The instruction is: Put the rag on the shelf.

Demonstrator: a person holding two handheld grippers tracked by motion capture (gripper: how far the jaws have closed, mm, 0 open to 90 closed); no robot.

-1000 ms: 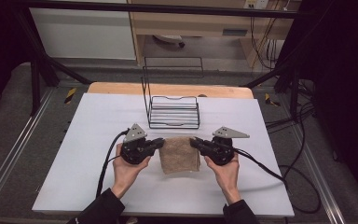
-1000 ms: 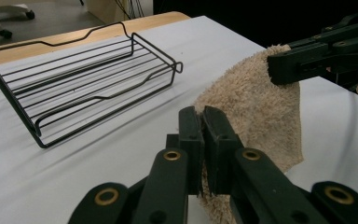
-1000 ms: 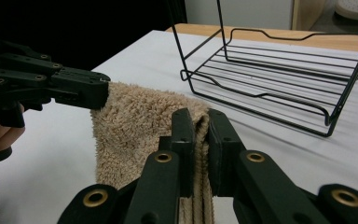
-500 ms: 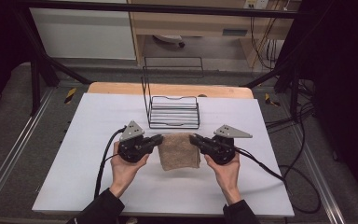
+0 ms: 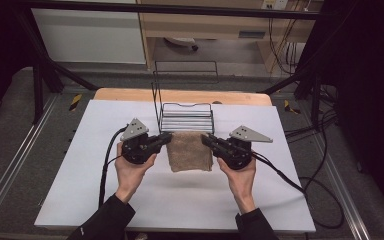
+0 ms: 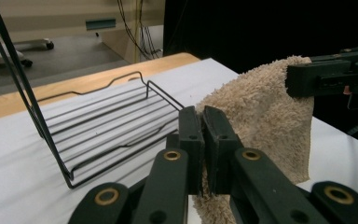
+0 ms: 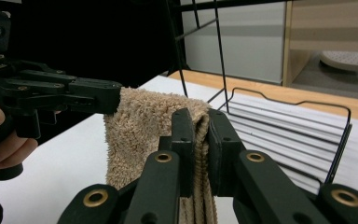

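A folded tan towel (image 5: 190, 151) is hanging between the two grippers above the white bench (image 5: 80, 200), a little toward six o'clock of the bench's middle, and it is casting a soft shadow on the sheet below it. The left gripper (image 5: 166, 139) is coming in from the nine o'clock side of the towel, and its jaws are pinching the towel's upper corner there; in the left gripper view the left gripper (image 6: 204, 140) is showing its jaws pressed nearly together with the terry cloth (image 6: 261, 112) squeezed between them. The right gripper (image 5: 207, 141) is reaching in from the three o'clock side and its jaws are clamping the opposite upper corner; in the right gripper view the right gripper (image 7: 200, 140) is gripping several folded layers of the towel (image 7: 140, 126). The towel's lower edge is appearing to hang clear of the bench, though from above that gap is hard to judge. A black wire rack (image 5: 186, 118) is standing at twelve o'clock of the towel, just beyond it, with its flat shelf resting on the bench and its tall wire back rising at the far side. A person's hands (image 5: 130, 167) are wrapping each gripper's body from the six o'clock edge, dark sleeves showing.
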